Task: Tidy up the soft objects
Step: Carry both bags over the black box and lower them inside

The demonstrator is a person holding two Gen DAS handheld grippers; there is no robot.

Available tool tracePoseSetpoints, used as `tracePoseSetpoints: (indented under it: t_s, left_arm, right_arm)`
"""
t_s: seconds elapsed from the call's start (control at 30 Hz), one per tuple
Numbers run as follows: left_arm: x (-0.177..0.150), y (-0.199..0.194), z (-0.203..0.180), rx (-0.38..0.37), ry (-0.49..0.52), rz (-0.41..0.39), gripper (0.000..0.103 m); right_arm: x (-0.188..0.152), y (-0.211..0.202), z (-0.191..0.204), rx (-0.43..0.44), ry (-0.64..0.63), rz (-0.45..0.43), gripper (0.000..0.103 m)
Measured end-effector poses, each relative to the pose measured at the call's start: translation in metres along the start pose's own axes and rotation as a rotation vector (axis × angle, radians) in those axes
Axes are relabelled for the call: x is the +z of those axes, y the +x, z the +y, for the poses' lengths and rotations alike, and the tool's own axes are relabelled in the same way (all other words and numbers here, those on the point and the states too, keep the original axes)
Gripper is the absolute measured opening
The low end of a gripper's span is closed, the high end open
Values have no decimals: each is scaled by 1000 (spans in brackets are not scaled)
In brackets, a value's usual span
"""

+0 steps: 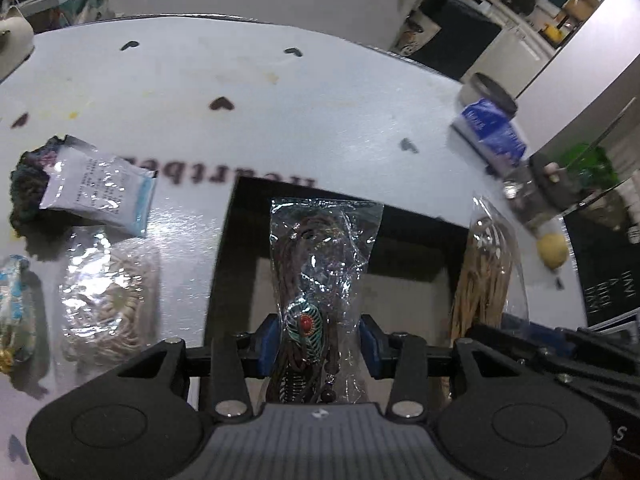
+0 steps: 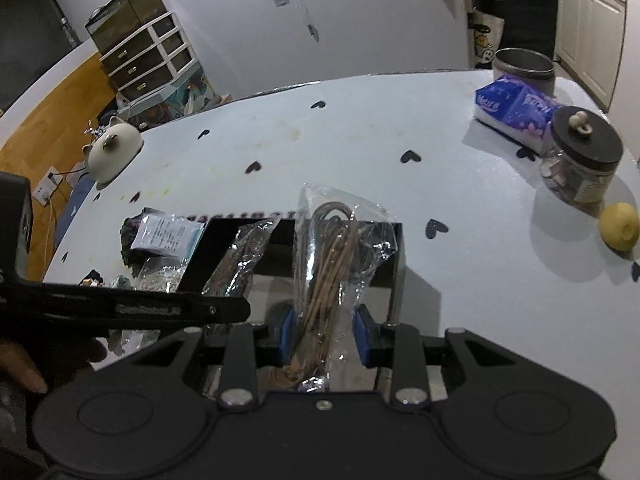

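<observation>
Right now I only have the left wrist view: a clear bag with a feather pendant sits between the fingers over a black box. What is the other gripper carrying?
Observer: The right gripper is shut on a clear bag of tan cord, also above the black box.
Operator: Anything on the table's far left edge? My view cuts it off.
Observer: A white cat-shaped figure stands there.
Operator: And the jar's lid?
Observer: The glass jar has a dark lid with a small pale knob.
</observation>
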State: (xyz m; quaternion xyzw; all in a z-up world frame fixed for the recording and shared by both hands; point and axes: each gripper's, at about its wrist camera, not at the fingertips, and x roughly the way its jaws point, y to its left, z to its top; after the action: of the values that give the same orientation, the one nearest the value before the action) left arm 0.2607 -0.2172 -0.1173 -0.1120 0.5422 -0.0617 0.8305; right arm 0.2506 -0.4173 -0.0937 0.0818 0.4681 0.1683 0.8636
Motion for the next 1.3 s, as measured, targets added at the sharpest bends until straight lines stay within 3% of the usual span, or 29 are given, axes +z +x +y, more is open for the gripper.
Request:
tracePoseSetpoints:
  t_s: [0.03,0.1,0.13,0.27,0.43,0.73,0.83,0.9,0.97,1.07,1.2,1.3]
  left_arm:
    - [-1,0,2,11,-4,2,51]
    - [-2,-6,5,20,-1,-18,72]
    - [-3,-13,5,23,12,-39,74]
    - [-5,-37,6,8,37,-95,74]
    - [-8,-58,19,42,-2,-146,74]
    - [-11,-73,43,101,-59,-170,74]
    - [-11,-75,46,130,-46,-173,75]
    - [-11,-76,48,123,-46,-177,79]
    - [-12,-77,47,124,-36,-181,79]
    - [-14,-78,45,115,-22,-183,79]
    - [-16,-82,46,110,-15,-192,79]
    - [-17,-84,48,110,-18,-197,79]
  right_arm:
    - [0,3,0,9,-3,6,32]
    - [2,10,2,28,-6,20,32]
    - [2,14,3,37,-7,27,32]
    - [4,25,5,66,-9,55,32]
    - [7,46,13,104,-22,106,32]
    - [14,89,54,179,-68,172,32]
    - [14,98,61,206,-50,192,38]
    - [12,96,62,211,-39,188,60]
    - [11,90,58,197,-24,173,66]
    - [9,80,51,191,-4,156,63]
    - [6,68,45,180,12,133,39]
    - [2,68,38,176,66,135,36]
